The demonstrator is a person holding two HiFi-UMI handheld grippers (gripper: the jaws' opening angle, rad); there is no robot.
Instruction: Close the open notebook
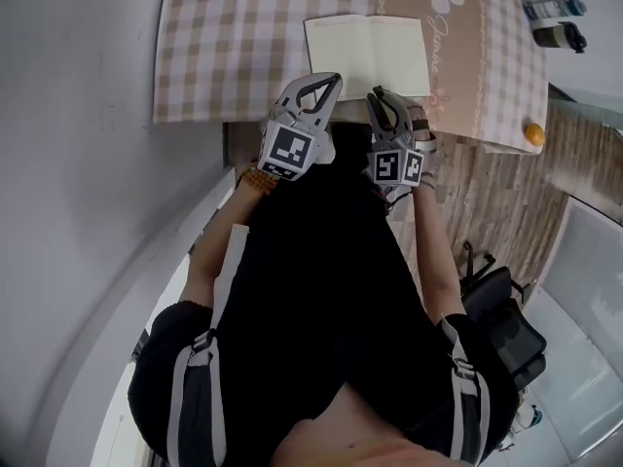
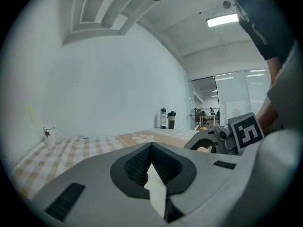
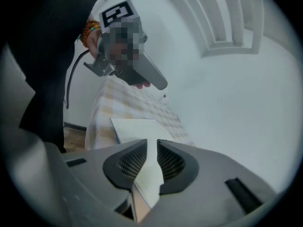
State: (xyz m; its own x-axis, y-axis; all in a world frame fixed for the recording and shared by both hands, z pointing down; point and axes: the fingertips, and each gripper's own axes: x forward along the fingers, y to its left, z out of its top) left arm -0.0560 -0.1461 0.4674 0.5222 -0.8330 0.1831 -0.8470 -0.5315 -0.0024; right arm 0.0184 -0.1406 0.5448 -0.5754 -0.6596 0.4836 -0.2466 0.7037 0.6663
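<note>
The open notebook (image 1: pixel 368 54) lies flat on the checked tablecloth (image 1: pixel 234 47), near the table's near edge. Both claws are at its near side: the left gripper (image 1: pixel 335 79) has its jaws pressed together on nothing, and the right gripper (image 1: pixel 376 93) has its jaws slightly apart, with nothing pinched. Two capped bottles (image 1: pixel 555 8) stand at the far right and a white mug (image 2: pixel 49 134) at the left; their contents cannot be made out.

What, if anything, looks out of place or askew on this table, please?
Nothing stands out: the white open notebook lies flat on the beige checked tablecloth, and the two capped bottles stand upright.
</note>
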